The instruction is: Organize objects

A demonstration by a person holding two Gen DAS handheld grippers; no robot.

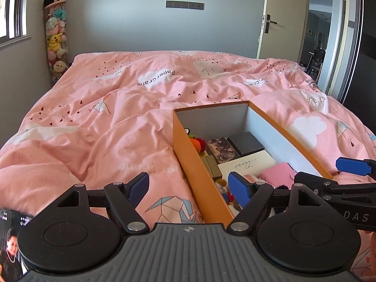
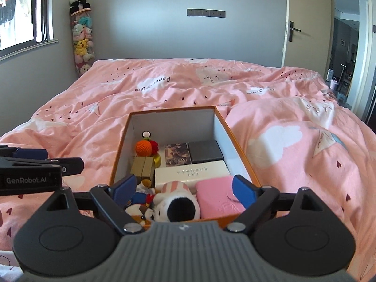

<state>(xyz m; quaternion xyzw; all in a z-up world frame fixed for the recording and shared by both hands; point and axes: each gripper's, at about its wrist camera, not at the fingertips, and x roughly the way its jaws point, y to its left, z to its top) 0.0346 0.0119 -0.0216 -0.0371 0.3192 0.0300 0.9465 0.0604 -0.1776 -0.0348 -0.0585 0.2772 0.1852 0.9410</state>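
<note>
Currently, we hold both claws spread and empty: left claw, right claw. The box sits lower centre on the bed, packed. We should withdraw level, clear of its rim.

The orange box's near wall lay hidden behind the right gripper's body. Print on the white box was too small to read. A phone was cut off at the left edge.
</note>
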